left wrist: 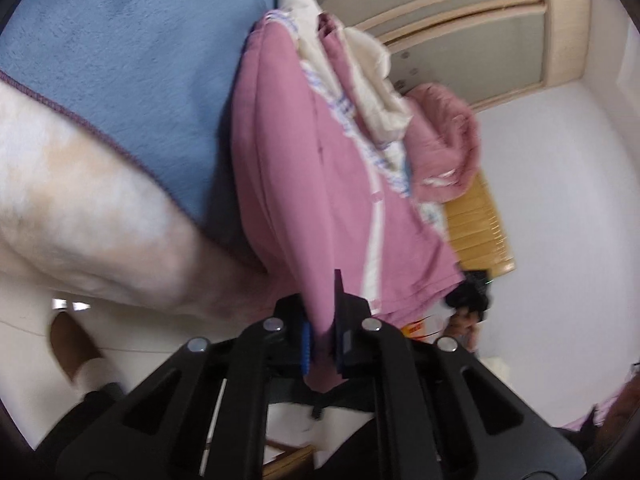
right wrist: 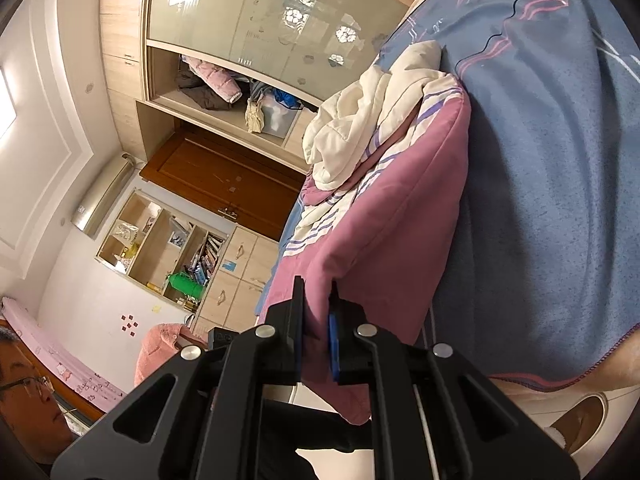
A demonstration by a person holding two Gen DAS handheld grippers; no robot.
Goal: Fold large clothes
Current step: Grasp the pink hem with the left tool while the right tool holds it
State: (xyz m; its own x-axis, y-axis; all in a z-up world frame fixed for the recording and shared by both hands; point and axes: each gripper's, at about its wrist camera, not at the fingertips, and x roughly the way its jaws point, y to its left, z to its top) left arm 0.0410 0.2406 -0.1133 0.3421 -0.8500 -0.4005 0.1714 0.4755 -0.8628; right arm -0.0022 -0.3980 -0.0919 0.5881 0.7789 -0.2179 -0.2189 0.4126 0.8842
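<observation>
Right view alone shows a wardrobe (right wrist: pixel 224 92) and a bespectacled man's face (right wrist: pixel 24 396) | left view blurred, garment's far end hard to read | left gripper (left wrist: pixel 320 344) and right gripper (right wrist: pixel 316 340) each clamp the pink garment (left wrist: pixel 312 184), lifted at the edge of the blue-blanketed bed (right wrist: pixel 560 200).

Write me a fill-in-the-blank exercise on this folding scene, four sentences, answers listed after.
1. The left gripper is shut on the ____ garment.
2. The right gripper pinches the same garment, so ____ grippers grip it.
3. The garment lies against a ____ blanket.
4. The garment's lining is ____ in colour.

Missing words: pink; both; blue; cream
</observation>
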